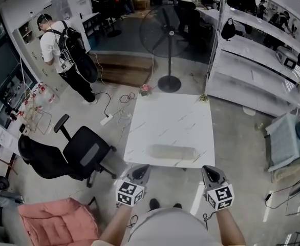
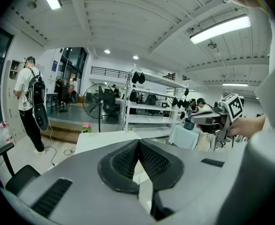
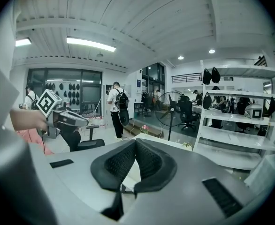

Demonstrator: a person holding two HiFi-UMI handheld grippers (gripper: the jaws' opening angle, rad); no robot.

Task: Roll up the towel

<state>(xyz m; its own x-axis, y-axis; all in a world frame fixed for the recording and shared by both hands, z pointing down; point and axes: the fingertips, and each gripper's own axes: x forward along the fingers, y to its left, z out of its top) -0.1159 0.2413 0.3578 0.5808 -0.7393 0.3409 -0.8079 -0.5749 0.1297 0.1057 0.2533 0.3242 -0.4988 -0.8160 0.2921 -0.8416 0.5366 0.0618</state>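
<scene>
A pale towel (image 1: 172,151), rolled into a long cylinder, lies crosswise near the front edge of the white marble-look table (image 1: 170,118). My left gripper (image 1: 140,172) hovers just off the table's front left corner, shut and holding nothing. My right gripper (image 1: 210,174) hangs off the front right corner, also shut and empty. Neither touches the towel. In the left gripper view the black pads (image 2: 138,159) meet, with the table top (image 2: 104,138) beyond. In the right gripper view the pads (image 3: 134,161) are likewise together, and the left gripper (image 3: 62,117) shows at the left.
A black standing fan (image 1: 169,40) stands behind the table. A black office chair (image 1: 70,152) and a pink cushioned seat (image 1: 58,222) are to the left. White shelving (image 1: 257,65) runs along the right. A person with a backpack (image 1: 63,53) stands at the far left.
</scene>
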